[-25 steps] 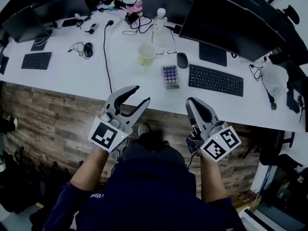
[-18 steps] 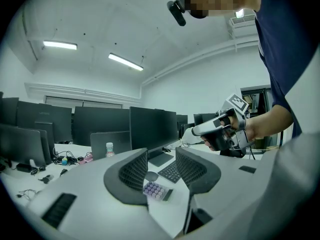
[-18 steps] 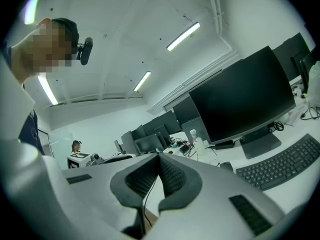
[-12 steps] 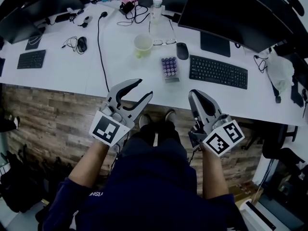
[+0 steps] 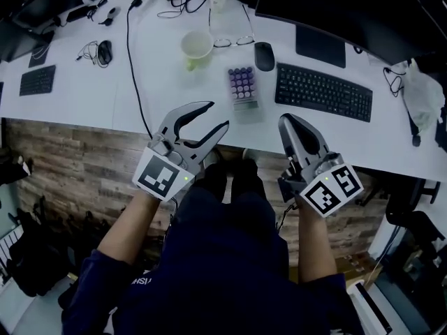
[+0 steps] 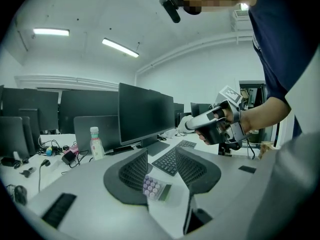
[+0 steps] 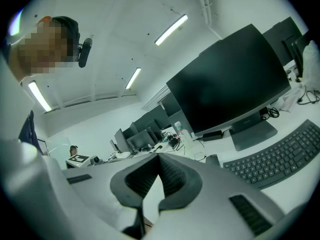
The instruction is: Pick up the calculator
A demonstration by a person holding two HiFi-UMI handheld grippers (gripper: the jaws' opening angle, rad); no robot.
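1. White desk [image 5: 174, 89] is seen from above in the head view, with a black keyboard [image 5: 323, 93] on it. The calculator [image 5: 242, 87], purple-keyed, is laid flat just left of the keyboard's left end.
2. A dark mouse [image 5: 264, 56] is placed just behind that same keyboard end. A pale cup [image 5: 196, 47] is set farther left of the keyboard and is shown by the head view alone.
3. The left gripper [image 5: 215, 117] is held left of the keyboard, at the desk's front edge. Its jaws are spread and nothing is caught in them.
4. In the left gripper view the calculator [image 6: 152, 188] is framed within the jaw gap, apart from both jaws, with the keyboard [image 6: 166, 162] behind it. The right gripper [image 6: 187, 125] is also seen there, grasped in a hand [image 6: 222, 129].
5. In the head view the right gripper [image 5: 288, 121] is held in front of the keyboard. In its own view the jaw tips are pressed together on nothing, and a monitor [image 7: 230, 84] is shown behind the keyboard [image 7: 280, 156].
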